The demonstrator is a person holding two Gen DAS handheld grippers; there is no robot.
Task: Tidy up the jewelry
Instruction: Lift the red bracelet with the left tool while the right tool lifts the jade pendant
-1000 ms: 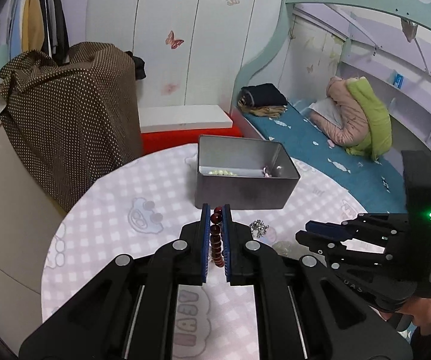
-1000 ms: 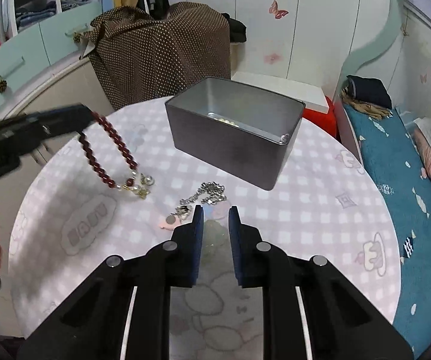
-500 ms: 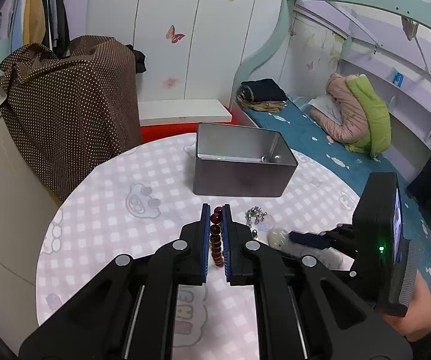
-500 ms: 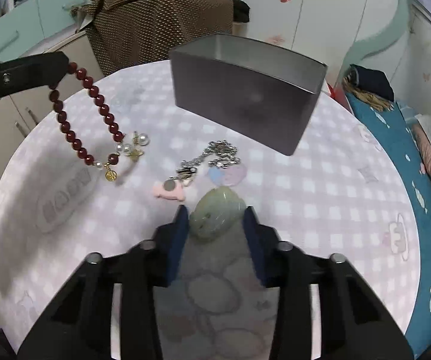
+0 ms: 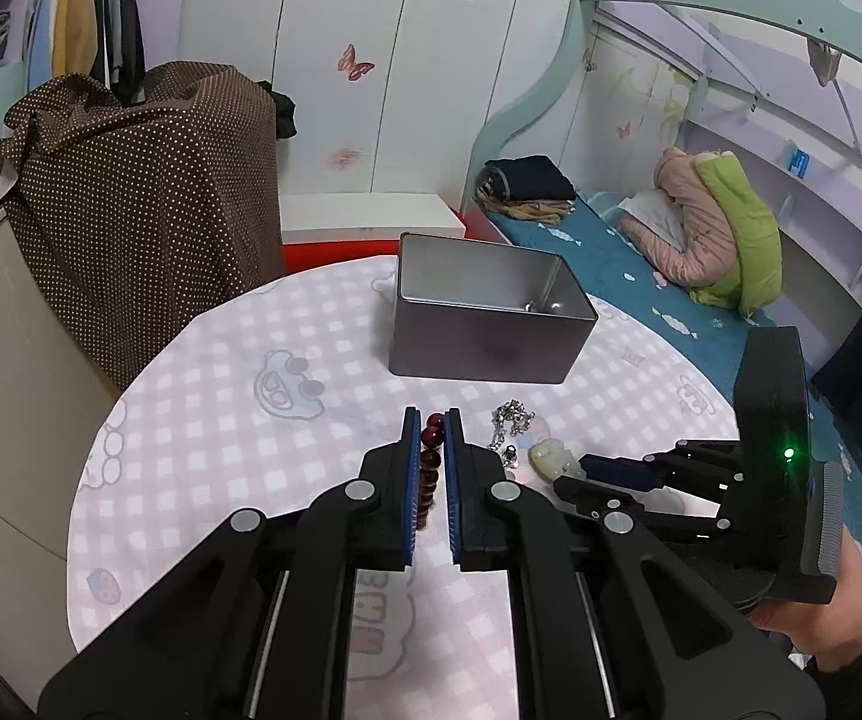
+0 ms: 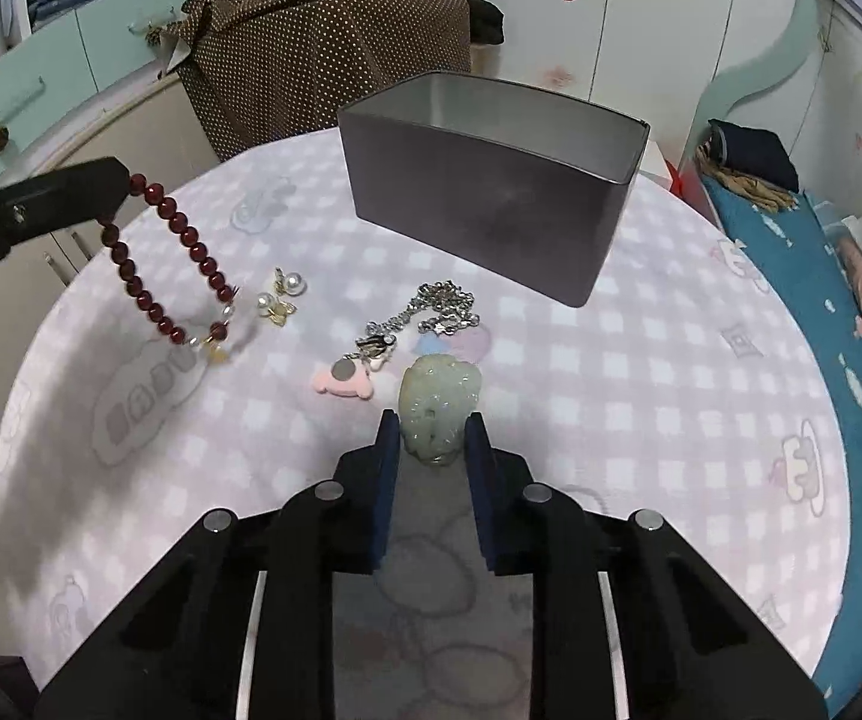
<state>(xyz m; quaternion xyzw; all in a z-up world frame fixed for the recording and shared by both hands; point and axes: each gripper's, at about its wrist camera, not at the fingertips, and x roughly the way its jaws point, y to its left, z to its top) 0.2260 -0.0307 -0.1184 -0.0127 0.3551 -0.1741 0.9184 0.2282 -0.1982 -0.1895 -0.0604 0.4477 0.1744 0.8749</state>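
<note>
Table (image 6: 700,396): round, under a pink-and-white checked cloth with pale cartoon prints.
Tin (image 6: 490,204): grey, open-topped, rectangular — toward the far side of the table.
Chain (image 6: 439,306): silver, heaped just before the tin's near wall.
Charms (image 6: 344,381): pink one flat on the cloth, near the chain's end; a blue and a lilac one (image 6: 457,342) beside it, under the chain.
Jade (image 6: 439,405): pale green carved piece, on the cloth next to the charms.
Earrings (image 6: 281,297): two pearl ones with gold fittings, left of the chain, close together.
</note>
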